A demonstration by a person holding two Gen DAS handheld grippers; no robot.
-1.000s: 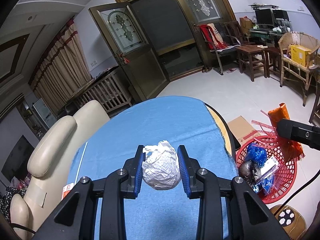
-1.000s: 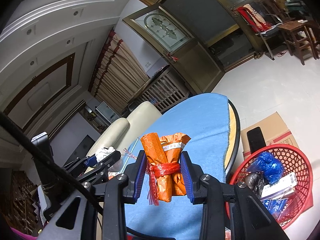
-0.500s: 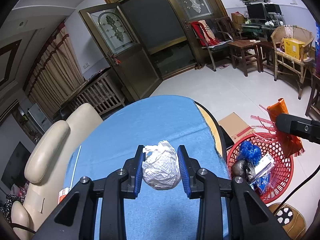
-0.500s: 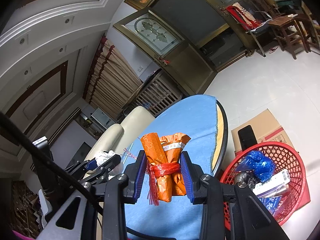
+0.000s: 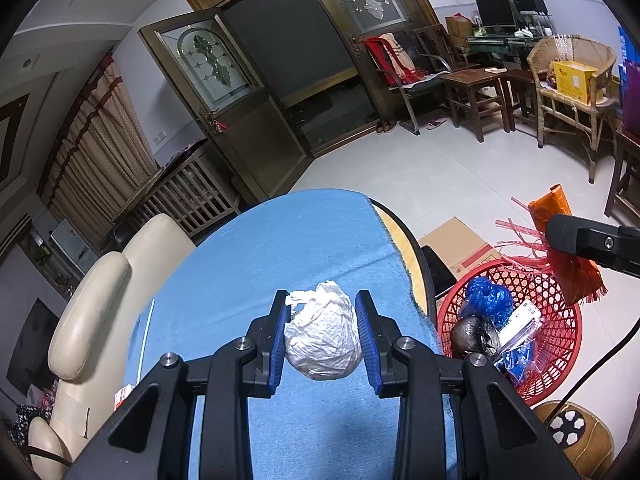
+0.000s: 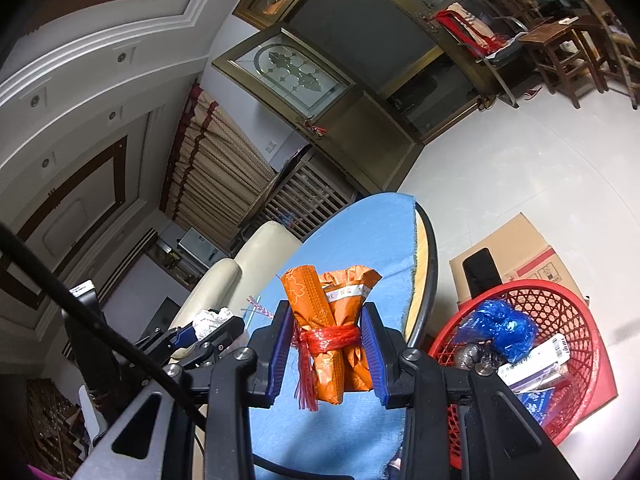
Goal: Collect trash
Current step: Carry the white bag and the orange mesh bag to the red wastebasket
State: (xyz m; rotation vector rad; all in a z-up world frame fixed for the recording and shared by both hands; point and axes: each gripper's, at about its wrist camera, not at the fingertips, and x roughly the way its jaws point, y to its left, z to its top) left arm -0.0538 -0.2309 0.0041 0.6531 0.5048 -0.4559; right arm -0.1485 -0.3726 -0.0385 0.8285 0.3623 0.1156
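While both tools hang above the table, each carries one piece of trash. Left gripper (image 5: pixel 322 334) is clamped on a crumpled white paper ball (image 5: pixel 322 340), blue pads pressing its two sides, held over the blue tablecloth (image 5: pixel 280 256). Right gripper (image 6: pixel 328 350) is clenched around an orange wrapper bundle (image 6: pixel 332 320), rolled packets tied at the waist with red plastic string (image 6: pixel 326 338), frayed ends dangling at 7 o'clock of the bundle. A white label strip (image 6: pixel 346 291) crosses the bundle near its top; it has print, too small to read.

From the left wrist camera, the red mesh basket (image 5: pixel 560 344) sits on the floor at 4 o'clock, just beside the round table edge (image 5: pixel 422 264). Inside it: a blue crumpled bag (image 5: pixel 486 304), a dark grey lump (image 5: pixel 472 330) and a clear packet with a barcode label (image 6: pixel 558 350), digits unreadable. The right tool and its orange bundle show at 3 o'clock, above the basket's far rim. A cardboard box (image 5: pixel 456 236) lies behind the basket with red markings, probably handling symbols, not legible. A cream leather chair (image 5: pixel 104 292) stands at 9 o'clock against the table. A yellow box (image 5: pixel 572 80) rests on a wicker chair (image 5: pixel 576 60) at 2 o'clock.
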